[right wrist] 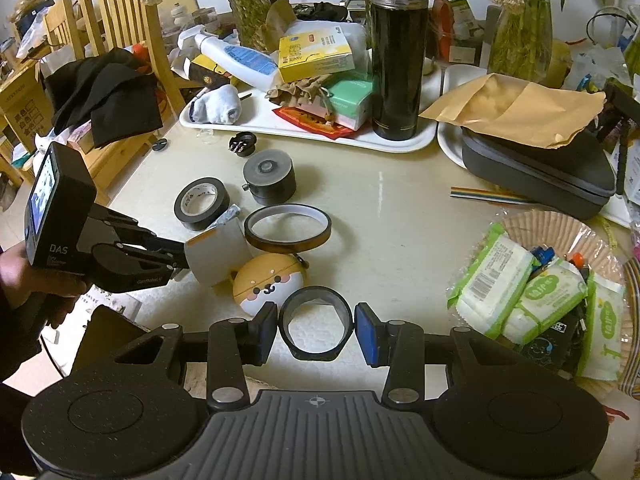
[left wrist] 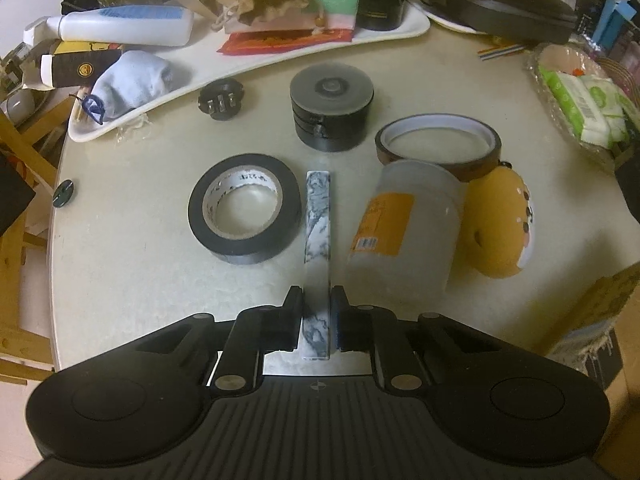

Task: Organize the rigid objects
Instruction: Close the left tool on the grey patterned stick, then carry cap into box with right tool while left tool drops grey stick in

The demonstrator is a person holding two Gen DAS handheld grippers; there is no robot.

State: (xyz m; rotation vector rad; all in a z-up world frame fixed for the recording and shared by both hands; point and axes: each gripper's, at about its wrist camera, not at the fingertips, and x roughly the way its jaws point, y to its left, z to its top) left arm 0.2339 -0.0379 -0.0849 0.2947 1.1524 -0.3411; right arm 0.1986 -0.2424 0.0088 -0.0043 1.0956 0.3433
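Observation:
My left gripper (left wrist: 317, 300) is shut on a grey-and-white marbled bar (left wrist: 318, 220) that points away from me. The bar runs between a black tape roll (left wrist: 245, 220) and a tipped frosted jar (left wrist: 408, 224) with an orange label. Beyond them stand a black cylinder (left wrist: 332, 110) and an amber tape ring (left wrist: 438, 146). A yellow round case (left wrist: 500, 224) leans by the jar. In the right wrist view my right gripper (right wrist: 316, 330) is shut on a small black ring (right wrist: 316, 354), just in front of the yellow case (right wrist: 268, 284) and the jar (right wrist: 218, 256).
A white tray (left wrist: 280, 60) piled with a bottle, sock and packets lines the far side, with a black flask (right wrist: 398, 52) on it. A black plug adapter (left wrist: 221, 101) lies near it. A basket of wipes (right wrist: 540, 300) and a grey case (right wrist: 540, 176) sit right. Wooden chairs (right wrist: 112, 20) stand left.

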